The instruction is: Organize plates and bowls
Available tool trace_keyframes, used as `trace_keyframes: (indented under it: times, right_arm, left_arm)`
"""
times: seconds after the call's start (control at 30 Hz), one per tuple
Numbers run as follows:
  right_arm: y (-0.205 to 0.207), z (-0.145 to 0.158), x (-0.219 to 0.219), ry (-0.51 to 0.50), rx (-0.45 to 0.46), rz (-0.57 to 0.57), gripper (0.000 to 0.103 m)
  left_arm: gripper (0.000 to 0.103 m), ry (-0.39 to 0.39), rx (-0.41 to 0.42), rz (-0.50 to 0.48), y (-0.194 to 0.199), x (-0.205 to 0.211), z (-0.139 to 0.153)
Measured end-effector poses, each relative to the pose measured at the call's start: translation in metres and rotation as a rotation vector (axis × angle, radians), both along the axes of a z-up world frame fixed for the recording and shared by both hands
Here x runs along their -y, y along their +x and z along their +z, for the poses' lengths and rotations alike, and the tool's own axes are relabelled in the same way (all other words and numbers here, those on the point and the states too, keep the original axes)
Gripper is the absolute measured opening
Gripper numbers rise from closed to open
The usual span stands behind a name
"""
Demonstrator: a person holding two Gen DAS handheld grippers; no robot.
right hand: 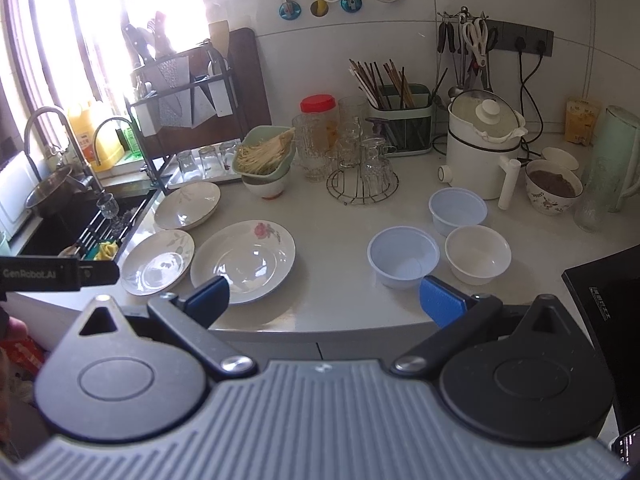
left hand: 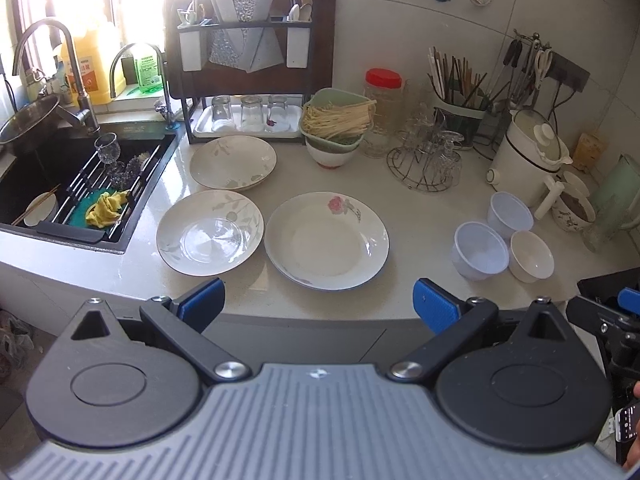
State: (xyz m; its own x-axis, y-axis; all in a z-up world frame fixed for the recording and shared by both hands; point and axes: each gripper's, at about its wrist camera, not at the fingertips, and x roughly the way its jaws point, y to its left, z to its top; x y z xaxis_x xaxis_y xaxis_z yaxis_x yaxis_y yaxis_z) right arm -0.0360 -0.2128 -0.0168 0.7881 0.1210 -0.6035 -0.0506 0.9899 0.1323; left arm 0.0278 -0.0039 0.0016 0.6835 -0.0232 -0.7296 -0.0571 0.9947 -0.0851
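Three white plates lie on the counter: a rose-patterned plate point(left hand: 326, 240) point(right hand: 243, 261), a leaf-patterned plate point(left hand: 210, 232) point(right hand: 158, 261) to its left, and another leaf plate point(left hand: 233, 163) point(right hand: 187, 205) behind. Two pale blue bowls point(left hand: 480, 250) point(right hand: 403, 257), point(left hand: 510, 209) point(right hand: 457, 210) and a small white bowl point(left hand: 531, 256) point(right hand: 477, 254) stand at the right. My left gripper point(left hand: 319, 306) is open and empty, off the counter's front edge before the plates. My right gripper point(right hand: 324, 300) is open and empty, between the rose plate and the bowls.
A sink point(left hand: 76, 184) with a glass and cloth is at the left. A dish rack point(left hand: 248, 68) with glasses stands behind. A green basket of noodles on a bowl point(left hand: 336, 124), a jar, a wire glass stand point(left hand: 430, 160), a chopstick holder and a white cooker point(left hand: 528, 156) line the back.
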Motion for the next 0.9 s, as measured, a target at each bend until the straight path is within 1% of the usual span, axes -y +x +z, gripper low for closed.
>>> trace_keyframes:
  times: [0.17, 0.37, 0.47, 0.63, 0.83, 0.9]
  right_arm:
    - [0.001, -0.007, 0.011, 0.04, -0.024, -0.011, 0.103]
    - [0.0, -0.008, 0.017, 0.037, -0.012, -0.009, 0.103]
    - [0.001, -0.008, 0.021, 0.029, -0.001, -0.007, 0.103]
    - [0.002, -0.009, 0.034, 0.037, 0.011, -0.013, 0.103]
    - [0.003, -0.013, 0.043, 0.04, 0.008, 0.021, 0.103]
    - [0.003, -0.014, 0.046, 0.042, 0.008, 0.033, 0.103]
  left_arm:
    - [0.102, -0.003, -0.021, -0.01, 0.002, 0.008, -0.004]
    - [0.102, -0.008, -0.025, -0.006, 0.006, 0.017, -0.006]
    - [0.102, -0.018, -0.044, -0.013, 0.008, 0.023, -0.01]
    - [0.102, -0.015, -0.044, 0.017, 0.007, 0.03, -0.012]
    - [0.102, -0.018, -0.051, 0.04, 0.005, 0.039, -0.014]
    - [0.102, -0.007, -0.047, 0.046, 0.003, 0.043, -0.014]
